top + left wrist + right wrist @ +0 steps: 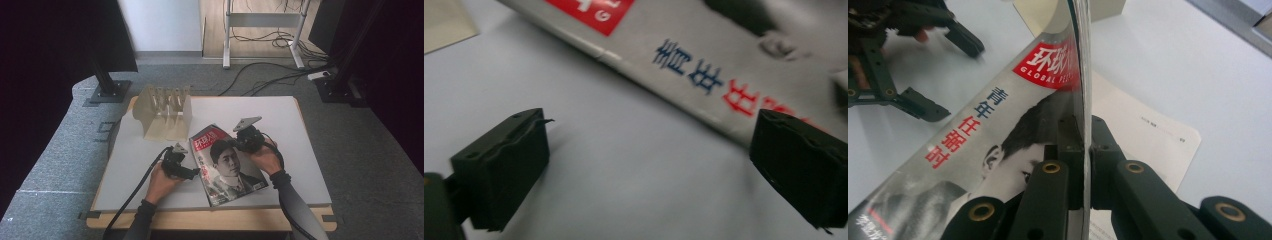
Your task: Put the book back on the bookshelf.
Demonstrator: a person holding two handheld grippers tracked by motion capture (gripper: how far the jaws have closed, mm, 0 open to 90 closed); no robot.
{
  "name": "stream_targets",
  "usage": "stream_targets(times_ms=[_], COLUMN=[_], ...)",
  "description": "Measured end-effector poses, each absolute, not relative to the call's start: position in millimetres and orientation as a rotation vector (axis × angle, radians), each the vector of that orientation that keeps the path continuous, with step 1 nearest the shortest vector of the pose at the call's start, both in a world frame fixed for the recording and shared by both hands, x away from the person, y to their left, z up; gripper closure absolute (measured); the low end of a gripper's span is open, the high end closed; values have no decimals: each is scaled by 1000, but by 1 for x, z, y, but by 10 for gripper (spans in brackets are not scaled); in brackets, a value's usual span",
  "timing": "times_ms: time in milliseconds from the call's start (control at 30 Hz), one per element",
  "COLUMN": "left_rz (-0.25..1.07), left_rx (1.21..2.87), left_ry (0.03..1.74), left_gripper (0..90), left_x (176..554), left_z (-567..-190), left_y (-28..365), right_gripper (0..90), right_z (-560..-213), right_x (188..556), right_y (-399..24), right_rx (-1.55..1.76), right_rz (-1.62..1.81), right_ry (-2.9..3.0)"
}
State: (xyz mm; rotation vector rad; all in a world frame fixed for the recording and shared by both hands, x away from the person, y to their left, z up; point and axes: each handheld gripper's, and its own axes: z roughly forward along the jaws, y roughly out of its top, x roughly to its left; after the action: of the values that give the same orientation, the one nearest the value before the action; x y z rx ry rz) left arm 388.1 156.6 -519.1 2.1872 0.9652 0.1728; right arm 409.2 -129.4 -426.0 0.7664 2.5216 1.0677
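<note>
Glossy paper up front: a magazine (227, 167) lies on the white table (300, 150), near its front edge, cover up with a portrait and red masthead. The right gripper (245, 140) is at the magazine's right edge, and in the right gripper view its jaws are pressed together on the cover (1073, 75), pinching it so the sheet stands up on edge with a printed inner page (1148, 135) showing beneath. The left gripper (195, 173) sits low at the magazine's left edge; in the left gripper view its jaws are spread wide over bare table, just beside the spine (634, 67). Behind the magazine stands a pale wooden rack (165, 112).
</note>
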Motion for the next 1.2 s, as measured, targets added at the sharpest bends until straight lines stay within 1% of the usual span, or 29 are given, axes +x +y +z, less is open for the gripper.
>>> stream_targets(times_ms=[133,200,333,433,500,533,600,767,867,1067,1200], left_rz=[155,114,73,24,13,2,16,124,163,184,198], left_rx=[2208,2201,2217,2215,2203,2203,2204,2206,2184,2192,2196], left_ry=[916,890,843,828,818,817,809,788,786,774,773], left_gripper=[40,49,66,97,137,140,155,267,374,554,610], left_x=[393,397,403,409,411,412,413,411,411,413,413], left_z=[-514,-511,-508,-507,-504,-503,-498,-484,-474,-457,-446], left_y=[150,144,133,129,126,126,125,124,124,126,126], right_gripper=[861,861,861,860,860,860,860,859,859,859,857], right_z=[-416,-412,-405,-401,-400,-400,-399,-396,-393,-386,-383], right_x=[402,399,392,388,387,387,386,387,387,388,390], right_y=[-132,-134,-139,-143,-145,-146,-148,-153,-155,-156,-155], right_rx=[745,736,709,698,696,695,696,709,707,691,693], right_rz=[1090,1104,1120,1144,1161,1169,1174,1221,1226,1239,1227], right_ry=[2508,2500,2488,2480,2478,2478,2474,2457,2451,2431,2416])
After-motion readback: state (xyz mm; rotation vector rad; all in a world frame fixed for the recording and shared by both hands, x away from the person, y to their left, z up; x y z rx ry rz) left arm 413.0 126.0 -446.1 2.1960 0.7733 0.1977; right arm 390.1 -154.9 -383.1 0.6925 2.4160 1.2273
